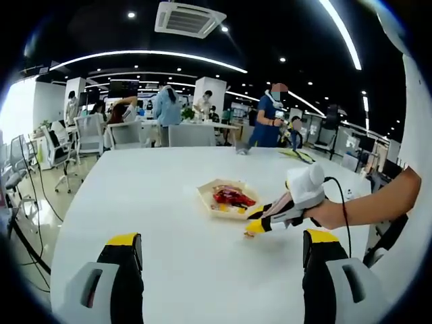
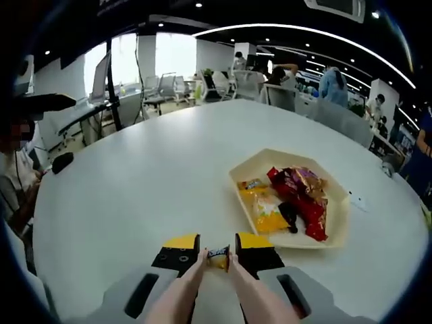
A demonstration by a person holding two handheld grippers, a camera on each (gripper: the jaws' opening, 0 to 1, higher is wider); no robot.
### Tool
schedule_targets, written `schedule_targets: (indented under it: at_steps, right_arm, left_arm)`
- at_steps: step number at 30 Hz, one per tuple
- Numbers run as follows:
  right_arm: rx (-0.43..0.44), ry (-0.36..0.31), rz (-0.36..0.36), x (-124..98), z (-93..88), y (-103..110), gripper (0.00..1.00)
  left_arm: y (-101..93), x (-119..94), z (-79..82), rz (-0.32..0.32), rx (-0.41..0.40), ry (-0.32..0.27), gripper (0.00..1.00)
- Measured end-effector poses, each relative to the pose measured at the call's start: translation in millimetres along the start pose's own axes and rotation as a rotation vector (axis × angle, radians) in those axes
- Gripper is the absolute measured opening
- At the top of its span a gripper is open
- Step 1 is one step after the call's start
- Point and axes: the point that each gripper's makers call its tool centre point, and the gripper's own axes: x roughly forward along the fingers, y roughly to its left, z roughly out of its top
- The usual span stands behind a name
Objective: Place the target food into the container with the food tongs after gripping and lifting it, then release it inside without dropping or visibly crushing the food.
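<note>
So we're at a big white round table (image 2: 135, 196) in an open office, with a pale shallow hexagon-ish tray (image 2: 335, 232) sitting on it (that's our container). It's already got snack packets (image 2: 297, 199) piled in: red wrappers plus a yellow-orange one, lying loose and overlapping.

Our right gripper (image 2: 217, 256) has its yellow-tipped jaws pinched in narrow, pressing a pair of light-coloured food tongs (image 2: 202, 287) together, and the tong tips are clamped on a small wrapped candy (image 2: 217, 254), dark label with orange ends. It's just short of the tray's near edge, right down at the tabletop; can't honestly tell if it's lifted clear or touching. From the left gripper view we see that right gripper (image 1: 255, 225) low beside the tray (image 1: 206, 197).

Our left gripper (image 1: 223, 260) hangs wide open over bare table, holding nothing.

Handling guess: the candy looks tiny and light, with a slick crinkly wrapper, so it'll want to squirt out or swivel. We'd keep the tips across the middle of the body, not the twisted ends, and squeeze only enough to hold.
</note>
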Motion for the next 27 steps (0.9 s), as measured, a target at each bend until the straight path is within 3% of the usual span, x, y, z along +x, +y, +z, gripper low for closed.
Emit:
schedule_targets:
  at_steps: [8,17,27]
  right_arm:
    - [0.055,-0.038,-0.056,-35,2.6,-12,0.2]
    - [0.155,-0.119,-0.146,-96,6.8,-23,0.2]
    - [0.231,-0.141,-0.258,-155,-15.1,-37,0.2]
  left_arm:
    - [-15.4,-5,3.8,-0.044,0.031,-0.009,0.99]
    - [-39.1,4,4.4,-0.141,0.062,-0.013,0.99]
    - [-66.2,24,11.1,-0.248,0.09,-0.016,0.99]
